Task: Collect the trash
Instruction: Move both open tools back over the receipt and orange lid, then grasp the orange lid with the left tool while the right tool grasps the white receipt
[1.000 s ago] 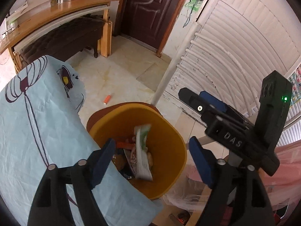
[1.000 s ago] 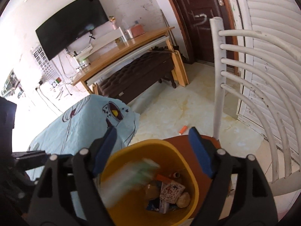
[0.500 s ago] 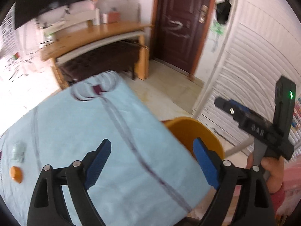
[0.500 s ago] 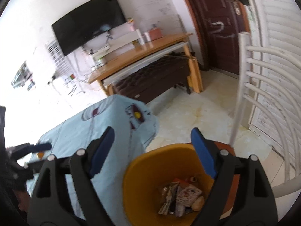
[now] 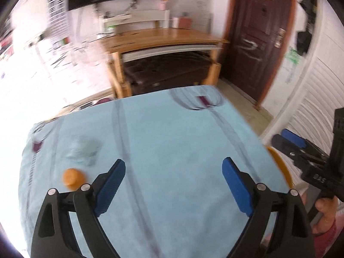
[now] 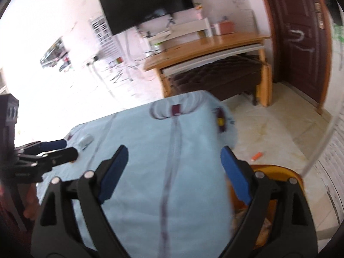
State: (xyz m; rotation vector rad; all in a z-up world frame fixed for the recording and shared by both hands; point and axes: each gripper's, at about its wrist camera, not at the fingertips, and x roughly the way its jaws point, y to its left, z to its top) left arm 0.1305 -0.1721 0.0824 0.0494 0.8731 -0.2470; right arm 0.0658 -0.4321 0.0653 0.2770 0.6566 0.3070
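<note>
Both cameras are now swung off the orange bin (image 6: 277, 172) and onto the light-blue tablecloth (image 5: 172, 150), which a second ago was seen only at the frame edge.

Item: orange bin. Located at the right edge of the table, below the cloth's overhang; only a strip of rim is shown in the left wrist view, and part of the rim and contents in the right wrist view. Crumpled trash (image 6: 264, 230) is glimpsed inside, blurred.

Item: small orange object (image 5: 72, 177). Placed on the cloth at the near left, just beside the left finger of the left gripper (image 5: 173, 183); too blurred for its long axis to be judged.

Item: pale crumpled wrapper (image 5: 82, 150). Laid on the cloth just beyond the orange object; heading cannot be told.

Item: left gripper. Blue pads are spread wide; nothing is held, nothing is touched; it is poised above the cloth.

Item: right gripper (image 6: 174, 167). Pads are spread equally wide, empty, poised over the cloth's right edge with the bin beneath the right finger.

Item: orange stick (image 6: 257, 156). Lying on the tiled floor (image 6: 279, 129) beyond the bin.
</note>
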